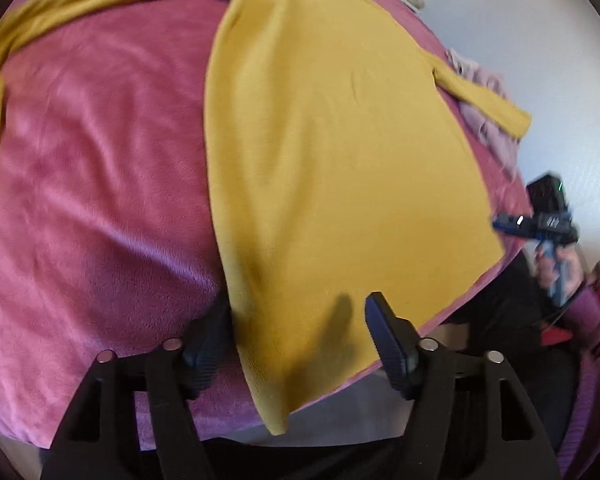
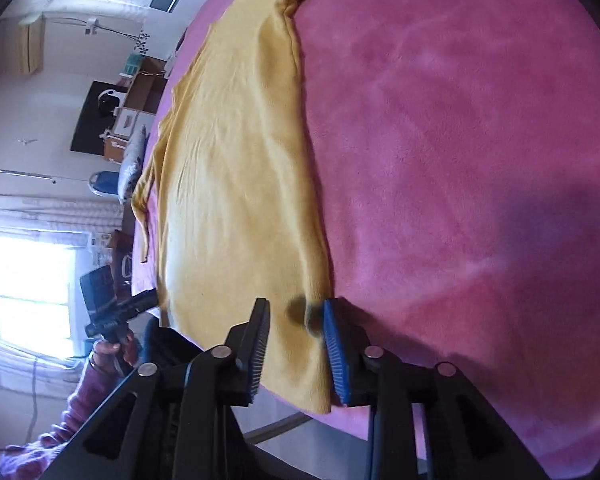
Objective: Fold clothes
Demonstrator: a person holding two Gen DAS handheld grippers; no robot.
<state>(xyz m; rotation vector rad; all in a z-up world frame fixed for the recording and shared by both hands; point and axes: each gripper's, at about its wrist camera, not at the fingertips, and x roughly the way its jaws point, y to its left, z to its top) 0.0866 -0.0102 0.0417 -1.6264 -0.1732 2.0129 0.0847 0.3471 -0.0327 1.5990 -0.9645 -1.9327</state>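
A mustard-yellow long-sleeved top [image 1: 324,152] lies flat on a pink fleece blanket [image 1: 92,184], its hem hanging a little over the near edge. My left gripper [image 1: 300,312] stands open over one hem corner, one finger on each side of the cloth's edge. In the right wrist view the same top [image 2: 236,184] runs away from me, and my right gripper [image 2: 296,316] is open astride the other hem corner. One sleeve [image 1: 72,4] stretches far left; the other sleeve [image 1: 484,96] drapes off the right side. The right gripper [image 1: 540,220] also shows at the left view's right edge.
A pale pink garment [image 1: 488,92] lies bunched at the blanket's right edge. A person's hand and purple sleeve [image 2: 100,360] hold the other gripper. A bright window [image 2: 28,288], shelves and boxes [image 2: 136,96] line the room beyond the bed.
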